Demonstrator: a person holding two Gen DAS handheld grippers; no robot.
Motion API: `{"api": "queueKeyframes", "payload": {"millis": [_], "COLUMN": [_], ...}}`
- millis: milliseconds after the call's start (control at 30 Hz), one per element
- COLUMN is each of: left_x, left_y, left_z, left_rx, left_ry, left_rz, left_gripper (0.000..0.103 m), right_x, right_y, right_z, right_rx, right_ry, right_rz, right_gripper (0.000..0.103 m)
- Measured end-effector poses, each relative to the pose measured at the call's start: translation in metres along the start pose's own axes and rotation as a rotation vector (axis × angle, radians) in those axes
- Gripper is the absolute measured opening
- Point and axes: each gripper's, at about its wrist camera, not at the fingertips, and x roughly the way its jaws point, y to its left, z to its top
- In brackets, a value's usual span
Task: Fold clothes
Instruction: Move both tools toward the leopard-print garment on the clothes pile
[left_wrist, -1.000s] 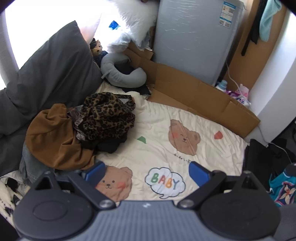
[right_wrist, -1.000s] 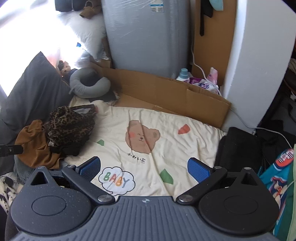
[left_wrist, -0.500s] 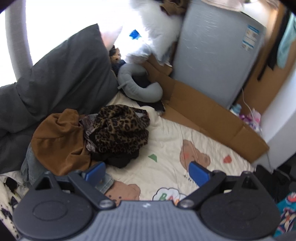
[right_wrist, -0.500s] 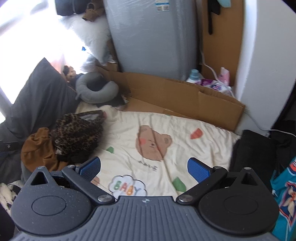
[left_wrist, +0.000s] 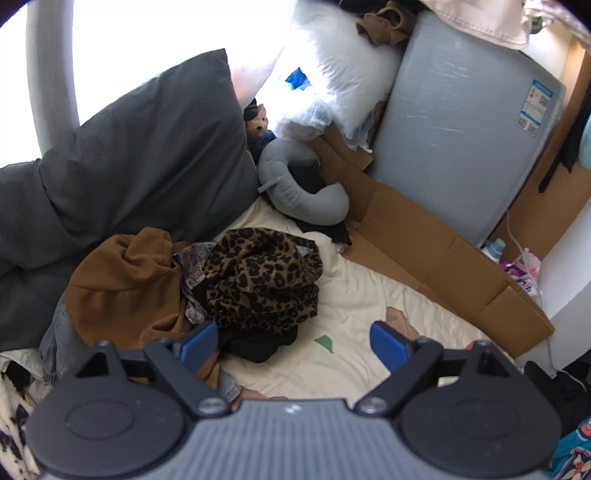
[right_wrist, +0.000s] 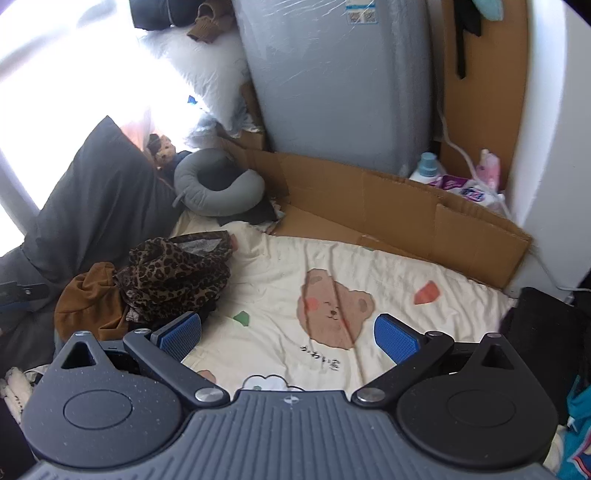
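Observation:
A pile of unfolded clothes lies at the left of a cream bear-print blanket (left_wrist: 369, 295) (right_wrist: 280, 273). On top is a leopard-print garment (left_wrist: 258, 280) (right_wrist: 173, 277), with a brown garment (left_wrist: 122, 291) (right_wrist: 85, 299) to its left and a black one (left_wrist: 255, 343) under it. My left gripper (left_wrist: 293, 341) hangs open just in front of the pile, its left pad near the leopard cloth, holding nothing. My right gripper (right_wrist: 290, 332) is open over the blanket's bear print, right of the pile, empty.
A dark grey pillow (left_wrist: 129, 166) leans behind the pile. A grey neck pillow (left_wrist: 295, 192) and a small plush toy (left_wrist: 258, 122) lie at the back. Flat cardboard (right_wrist: 388, 206) lines the far edge before a tall grey wrapped appliance (right_wrist: 332, 81). Bottles (right_wrist: 428, 166) stand right.
The left gripper has swung left and up toward the clothes pile, which now fills its view's centre. The right gripper moved slightly forward and left over the blanket. Both stayed open.

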Motion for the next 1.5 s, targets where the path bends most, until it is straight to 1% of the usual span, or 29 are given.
{"api": "queueKeyframes", "payload": {"millis": [67,200,267,400,467,567,667,800,900,1000,1067,1167,1233,1400,1500], "left_x": [0.009,0.033,0.044,0.068,0.08,0.097,0.114,0.138,0.158,0.177,0.19,0.209,0.218,0.244,0.256], "left_y": [0.002,0.007,0.01,0.015,0.017,0.02,0.024,0.032,0.04,0.045,0.045,0.044,0.046,0.051,0.051], "left_z": [0.0,0.003,0.004,0.006,0.008,0.01,0.012,0.013,0.011,0.008,0.005,-0.001,-0.004,-0.009,-0.013], "left_rx": [0.001,-0.022,-0.033,-0.056,-0.068,-0.078,-0.077,-0.088,-0.119,-0.122,-0.087,-0.015,-0.003,0.008,0.023], "left_ry": [-0.003,-0.007,-0.009,-0.013,-0.014,-0.015,-0.024,-0.038,-0.037,-0.034,-0.03,-0.024,-0.019,-0.004,-0.017], "left_rz": [-0.004,0.005,0.01,0.02,0.025,0.033,0.051,0.068,0.064,0.049,0.036,0.049,0.05,0.035,0.045], "left_gripper": [0.087,0.087,0.087,0.085,0.079,0.076,0.076,0.076,0.076,0.078,0.083,0.084,0.087,0.088,0.089], "right_x": [0.01,0.033,0.043,0.063,0.075,0.092,0.108,0.128,0.145,0.161,0.168,0.172,0.176,0.19,0.201], "right_y": [-0.002,-0.006,-0.008,-0.012,-0.016,-0.02,-0.021,-0.018,-0.016,-0.016,-0.016,-0.016,-0.017,-0.02,-0.021], "right_z": [0.004,0.014,0.018,0.022,0.023,0.025,0.03,0.032,0.028,0.019,0.01,0.004,0.0,-0.005,-0.007], "right_rx": [-0.001,0.018,0.023,0.001,0.01,0.018,0.011,-0.018,-0.032,-0.005,0.017,-0.011,-0.012,-0.008,0.0], "right_ry": [0.013,0.04,0.047,0.032,0.028,0.025,0.019,0.017,0.035,0.075,0.092,0.083,0.089,0.109,0.109], "right_rz": [0.039,0.076,0.073,0.048,0.062,0.085,0.108,0.116,0.101,0.094,0.102,0.094,0.097,0.119,0.13], "right_gripper": [0.102,0.102,0.102,0.103,0.103,0.103,0.102,0.102,0.102,0.102,0.102,0.102,0.102,0.102,0.102]}}
